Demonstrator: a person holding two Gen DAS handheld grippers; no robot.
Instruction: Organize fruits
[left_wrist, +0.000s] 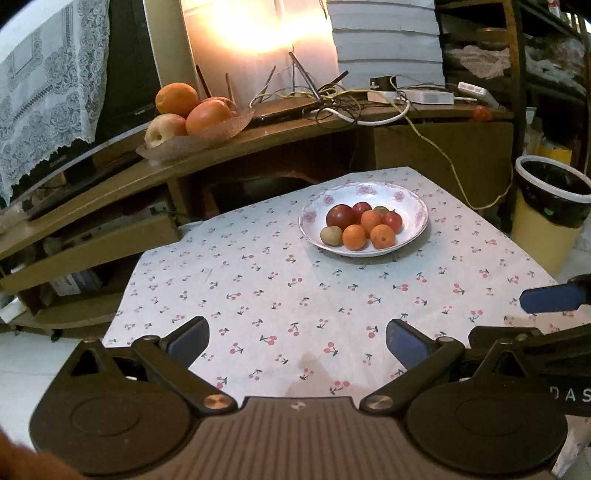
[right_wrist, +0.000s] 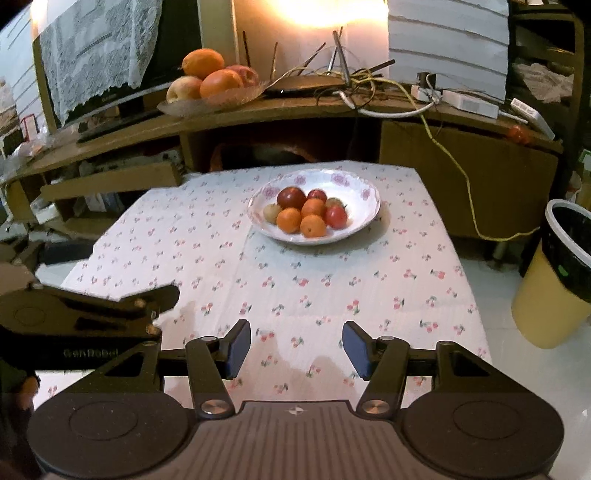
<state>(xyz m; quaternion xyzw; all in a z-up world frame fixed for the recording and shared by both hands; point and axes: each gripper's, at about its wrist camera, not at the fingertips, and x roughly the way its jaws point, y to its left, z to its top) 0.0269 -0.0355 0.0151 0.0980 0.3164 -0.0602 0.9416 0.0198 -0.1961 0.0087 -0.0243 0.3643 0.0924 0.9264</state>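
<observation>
- Floral plate (right_wrist: 364, 221) of small fruits (right_wrist: 306, 212): on the cherry-print counter (right_wrist: 332, 295), straight ahead of both claws, well apart.
- Right claw (right_wrist: 296, 349): fingers apart, empty; plate nearly centred ahead of it, probably the nearer.
- Left claw (left_wrist: 297, 341): fingers apart, empty; plate ahead, slightly right.
- Path: bare cloth, no obstacle.
- Behind: shelf dish (left_wrist: 207, 138) with oranges and apples; bin (right_wrist: 554, 280) at right.
</observation>
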